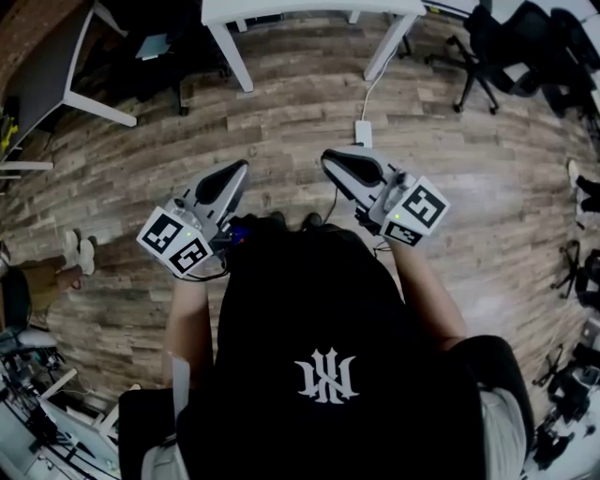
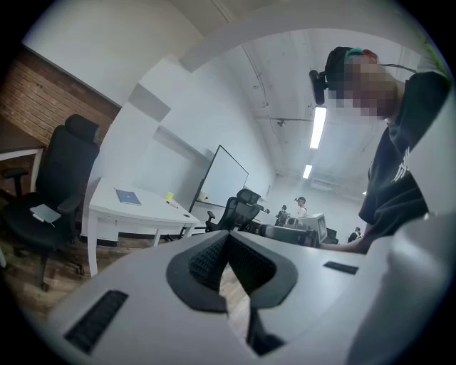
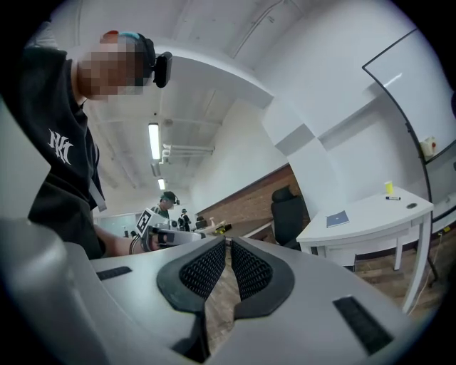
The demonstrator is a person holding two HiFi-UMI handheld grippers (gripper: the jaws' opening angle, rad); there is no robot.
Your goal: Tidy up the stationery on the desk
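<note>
The step in hand looks like the approach. The white bench (image 1: 309,9) stands well apart from the person, across open floor, so nothing can be tidied until it is reached. The sensible thing is to walk up squarely to its long edge and stop close enough to look down on its top. Both claws are held out level in front of the body. The left claw (image 1: 241,168) is fully closed with nothing in it, and the right claw (image 1: 328,156) is closed too, bar a sliver between the pads, likewise empty. Both will need to open before reaching for anything. The stationery lies on the bench top: a blue notebook (image 2: 128,197), flat and probably best taken by an edge, then a small yellow item (image 2: 169,196) and a pen (image 2: 173,204) near the far corner. The room is an office with a wood-plank floor (image 1: 281,122), white walls and one brick wall (image 2: 43,93). A whiteboard (image 2: 222,178) stands behind the bench, a black office chair (image 2: 60,178) beside it, and other people are working far off. A white adapter (image 1: 363,131) and its cable lie on the floor in the walking path, worth stepping round.
</note>
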